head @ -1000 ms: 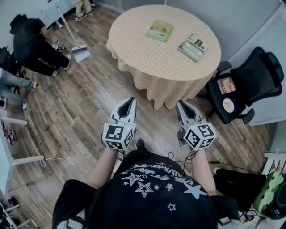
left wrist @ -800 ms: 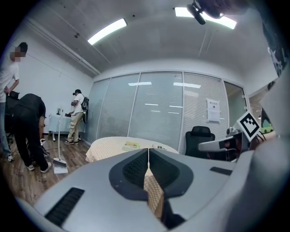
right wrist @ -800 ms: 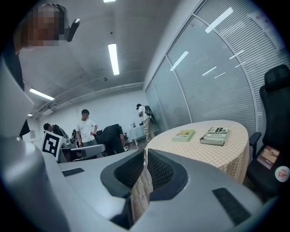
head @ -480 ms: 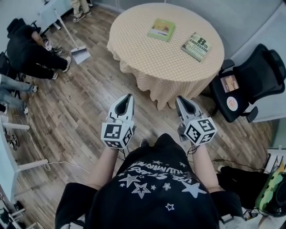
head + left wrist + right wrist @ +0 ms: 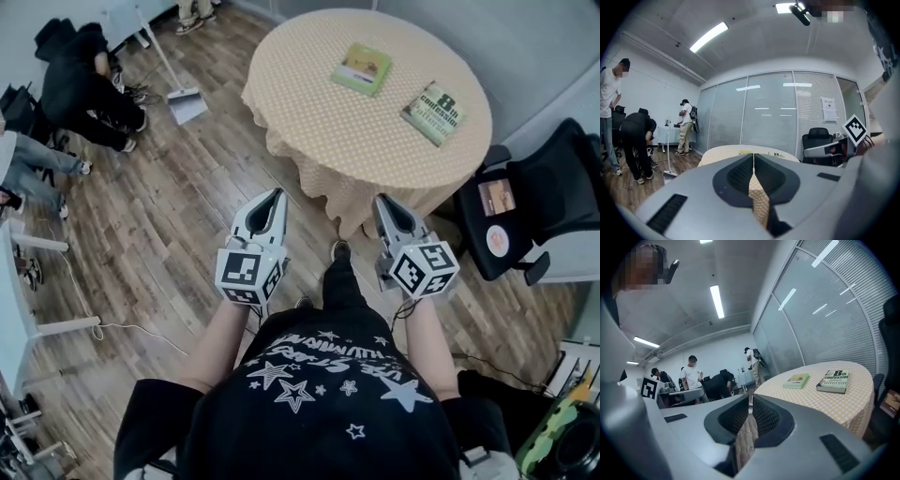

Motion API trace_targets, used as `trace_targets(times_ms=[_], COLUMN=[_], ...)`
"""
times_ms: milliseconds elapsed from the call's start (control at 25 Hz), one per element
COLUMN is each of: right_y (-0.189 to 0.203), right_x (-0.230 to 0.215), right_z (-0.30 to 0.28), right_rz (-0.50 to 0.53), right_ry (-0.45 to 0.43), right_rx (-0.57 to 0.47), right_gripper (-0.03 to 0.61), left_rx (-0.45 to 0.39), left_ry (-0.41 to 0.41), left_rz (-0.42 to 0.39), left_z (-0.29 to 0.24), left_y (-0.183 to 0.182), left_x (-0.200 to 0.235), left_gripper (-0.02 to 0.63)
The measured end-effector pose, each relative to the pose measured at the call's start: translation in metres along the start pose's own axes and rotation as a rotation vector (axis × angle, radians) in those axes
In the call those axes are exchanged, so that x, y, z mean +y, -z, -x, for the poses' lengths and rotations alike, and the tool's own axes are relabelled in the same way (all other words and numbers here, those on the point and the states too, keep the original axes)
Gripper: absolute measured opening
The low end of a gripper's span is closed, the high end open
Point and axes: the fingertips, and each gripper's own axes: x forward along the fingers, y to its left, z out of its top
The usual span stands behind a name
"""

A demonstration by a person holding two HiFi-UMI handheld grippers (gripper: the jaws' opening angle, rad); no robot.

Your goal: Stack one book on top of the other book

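In the head view I am standing a little short of the round worktop (image 5: 309, 112), holding the left hand-held gripper (image 5: 274, 195) and the right hand-held gripper (image 5: 382, 200) out in front of me over the wooden floor. Both are pointing toward the worktop's near edge and neither is reaching it. The green book (image 5: 362, 68) is lying flat near the far side of the checked cloth (image 5: 375, 178). The dark book (image 5: 432, 112) is lying flat to its right, well apart from it and closer to the office chair (image 5: 553, 202).

In the left gripper view I am looking along jaws that are clenched tip to tip with nothing between them. The worktop is showing beyond them, the books only as small shapes on it.

In the right gripper view the jaws are likewise pressed together and empty, and both books are sitting ahead and to the right.

I am judging both books to be light, fairly stiff paperbacks with smooth covers that could slide in a loose pinch. As each is lying flat on soft cloth, I am planning to open the jaws and take one by an edge near the spine, minding not to nip the cloth.
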Motion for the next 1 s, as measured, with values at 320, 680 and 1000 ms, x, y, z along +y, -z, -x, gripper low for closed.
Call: trace_targets(times_ms=[320,680,1000], right_y=[-0.02,-0.046,-0.073], right_x=[-0.05,-0.132,-0.173], right_z=[-0.041,-0.092,-0.121], right_rz=[-0.011,-0.035,-0.025], right_ry=[-0.033,-0.034,-0.059], right_rx=[0.005,0.023,0.019], right_gripper=[0.04,0.04,0.04], left_rx=[0.014,0.061,0.07], left_ry=[-0.033,-0.049,-0.057], left_rz=[-0.003,0.012,0.004], left_z=[-0.059,-0.154,-0.213], left_y=[-0.004,-0.002,-0.013], left_x=[0.005,0.01,0.009], left_gripper=[0.015,0.015,0.015])
